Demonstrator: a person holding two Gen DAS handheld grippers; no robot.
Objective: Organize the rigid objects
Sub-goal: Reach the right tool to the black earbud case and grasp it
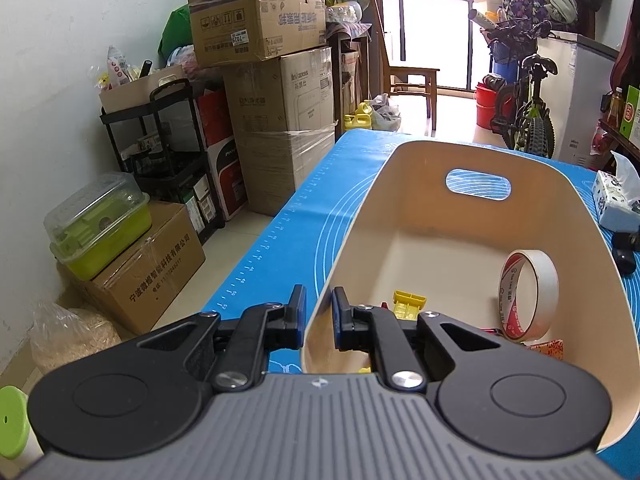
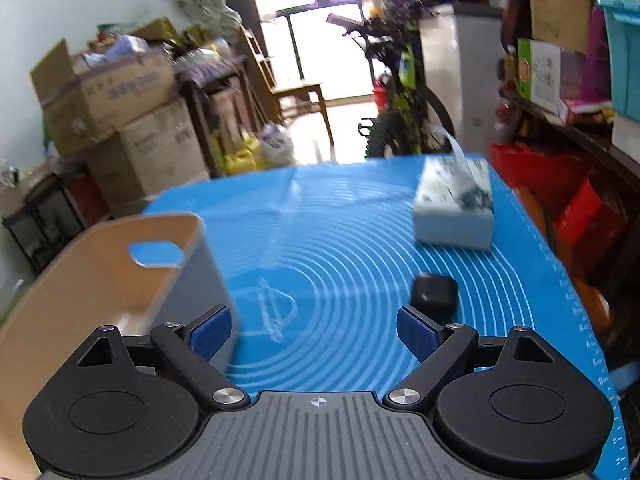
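Observation:
A cream bin (image 1: 356, 216) with a handle cut-out stands on the blue mat (image 1: 304, 208). Inside it lie a roll of white tape (image 1: 528, 294), a yellow plastic piece (image 1: 408, 304) and small red items. My left gripper (image 1: 319, 312) is shut on the bin's near-left wall, one finger outside, one inside. My right gripper (image 2: 314, 330) is open and empty above the mat (image 2: 340, 240), beside the bin (image 2: 120, 264). A small black object (image 2: 434, 292) lies just beyond its right finger.
A tissue box (image 2: 456, 208) sits at the mat's far right; it also shows in the left wrist view (image 1: 614, 204). Stacked cardboard boxes (image 1: 276, 120), a black shelf cart (image 1: 160, 152) and a bicycle (image 1: 524, 112) stand around the table.

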